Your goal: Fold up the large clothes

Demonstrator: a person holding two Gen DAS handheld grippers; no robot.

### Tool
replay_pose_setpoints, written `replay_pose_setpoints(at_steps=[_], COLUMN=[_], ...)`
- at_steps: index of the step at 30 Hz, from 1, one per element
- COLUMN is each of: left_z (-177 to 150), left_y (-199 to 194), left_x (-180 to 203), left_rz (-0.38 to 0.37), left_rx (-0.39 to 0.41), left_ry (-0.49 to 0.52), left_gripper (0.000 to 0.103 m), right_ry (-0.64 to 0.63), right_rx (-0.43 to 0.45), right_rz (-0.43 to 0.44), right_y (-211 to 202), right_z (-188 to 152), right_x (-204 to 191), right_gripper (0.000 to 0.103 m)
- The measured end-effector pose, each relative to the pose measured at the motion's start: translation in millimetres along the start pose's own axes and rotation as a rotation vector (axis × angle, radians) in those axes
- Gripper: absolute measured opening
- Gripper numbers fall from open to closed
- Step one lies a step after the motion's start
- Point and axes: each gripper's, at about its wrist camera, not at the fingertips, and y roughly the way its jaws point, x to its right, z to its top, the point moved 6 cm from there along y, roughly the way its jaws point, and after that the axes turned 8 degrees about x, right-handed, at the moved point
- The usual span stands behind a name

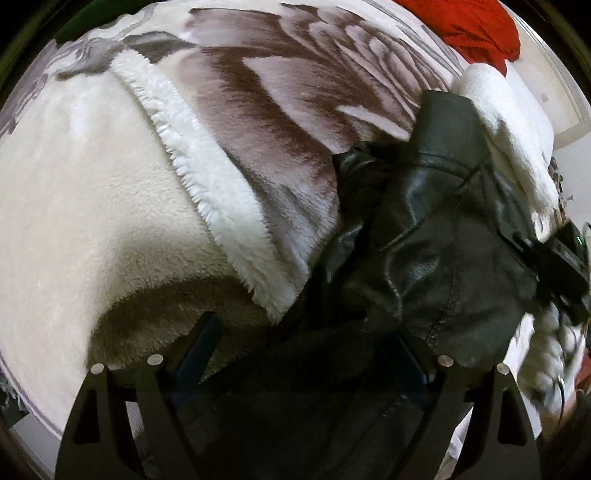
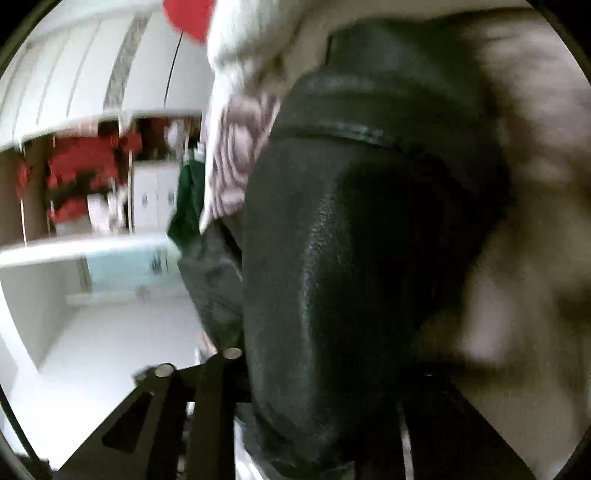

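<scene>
A black leather jacket [image 1: 424, 236] lies crumpled on a fluffy cream and brown blanket [image 1: 110, 206]. My left gripper [image 1: 306, 332] stands wide open over the jacket's near edge, which lies dark between the fingers. My right gripper [image 1: 565, 266] shows at the far right edge of the left wrist view, at the jacket's other side. In the right wrist view a thick fold of the jacket [image 2: 351, 258] fills the space between the fingers of my right gripper [image 2: 332, 369], which is shut on it. That view is blurred.
A red cloth [image 1: 476, 29] lies at the back right on the blanket. In the right wrist view white shelves [image 2: 74, 122] with red items and a white floor [image 2: 110, 350] lie to the left. A green cloth [image 2: 188, 206] hangs by the blanket's edge.
</scene>
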Motion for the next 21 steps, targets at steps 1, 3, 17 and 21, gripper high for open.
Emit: replay_pose_setpoints(at_steps=[1, 3, 17, 21], left_z=[2, 1, -74, -70], left_y=[-1, -2, 0, 14], left_x=[4, 19, 107, 103], left_rz=[-0.014, -0.051, -0.007, -0.005], left_rx=[-0.008, -0.038, -0.071, -0.070], left_ry=[0.006, 0.031, 0.345, 0.323], left_gripper=[0.089, 0.088, 0.088, 0.090], right_ry=[0.033, 0.124, 0.330, 0.279], right_rx=[0.072, 0.200, 0.227, 0.193], right_rz=[-0.016, -0.037, 0.080, 0.138], right_y=[-20, -76, -186, -167], right_z=[-9, -31, -138, -113], right_x=[0, 12, 150, 146], right_gripper=[0.019, 0.019, 0.069, 0.071])
